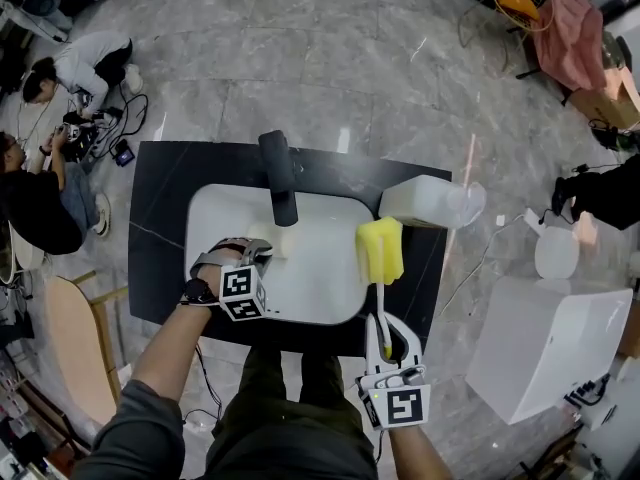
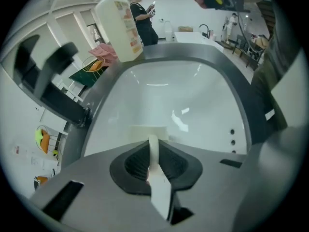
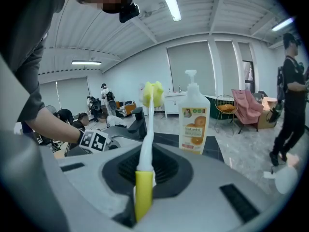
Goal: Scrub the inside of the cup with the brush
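Left gripper [image 2: 153, 151] pinching apparent cup [image 2: 160, 190] rim, white sink [image 2: 193, 95] below

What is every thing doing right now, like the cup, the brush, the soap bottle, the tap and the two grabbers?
Cup: gripped by its wall, over the sink, nothing inside that shows.
Brush: held by its handle, yellow sponge head outside the cup.
Left gripper: shut on the cup.
Right gripper: shut on the brush.
Soap bottle: upright, pump on.
Tap: no water running.

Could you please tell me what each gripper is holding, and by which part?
The left gripper grips the white cup by its rim wall; the right gripper grips the sponge brush by the yellow end of its handle.
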The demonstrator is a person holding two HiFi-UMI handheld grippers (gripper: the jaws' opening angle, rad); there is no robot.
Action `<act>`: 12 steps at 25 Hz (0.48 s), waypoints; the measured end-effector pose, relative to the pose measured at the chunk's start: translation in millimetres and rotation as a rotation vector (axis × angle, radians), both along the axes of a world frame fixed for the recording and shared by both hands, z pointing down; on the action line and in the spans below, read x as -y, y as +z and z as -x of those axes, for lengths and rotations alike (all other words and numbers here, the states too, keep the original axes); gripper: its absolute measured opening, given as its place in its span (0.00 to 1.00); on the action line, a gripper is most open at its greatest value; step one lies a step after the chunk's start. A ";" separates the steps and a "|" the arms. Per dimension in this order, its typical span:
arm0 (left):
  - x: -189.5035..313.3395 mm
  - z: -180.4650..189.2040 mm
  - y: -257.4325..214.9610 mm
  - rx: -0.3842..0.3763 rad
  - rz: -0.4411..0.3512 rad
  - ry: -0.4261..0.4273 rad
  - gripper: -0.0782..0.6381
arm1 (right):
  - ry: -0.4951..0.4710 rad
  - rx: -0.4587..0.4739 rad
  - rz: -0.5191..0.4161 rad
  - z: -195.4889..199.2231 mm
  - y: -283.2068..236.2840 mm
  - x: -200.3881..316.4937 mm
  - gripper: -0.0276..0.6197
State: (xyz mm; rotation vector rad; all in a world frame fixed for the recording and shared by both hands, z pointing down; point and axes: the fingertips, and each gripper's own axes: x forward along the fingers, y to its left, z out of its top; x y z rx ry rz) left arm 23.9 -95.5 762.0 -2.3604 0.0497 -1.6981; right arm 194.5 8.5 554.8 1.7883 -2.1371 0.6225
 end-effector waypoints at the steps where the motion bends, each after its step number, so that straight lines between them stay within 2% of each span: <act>1: -0.2 3.3 -11.1 -0.021 -0.001 -0.014 0.16 | -0.017 -0.011 0.005 0.4 -2.5 0.4 0.07; 12: 1.5 56.3 -145.6 -0.173 -0.096 -0.107 0.16 | -0.204 -0.111 0.019 20.1 -41.9 -2.0 0.07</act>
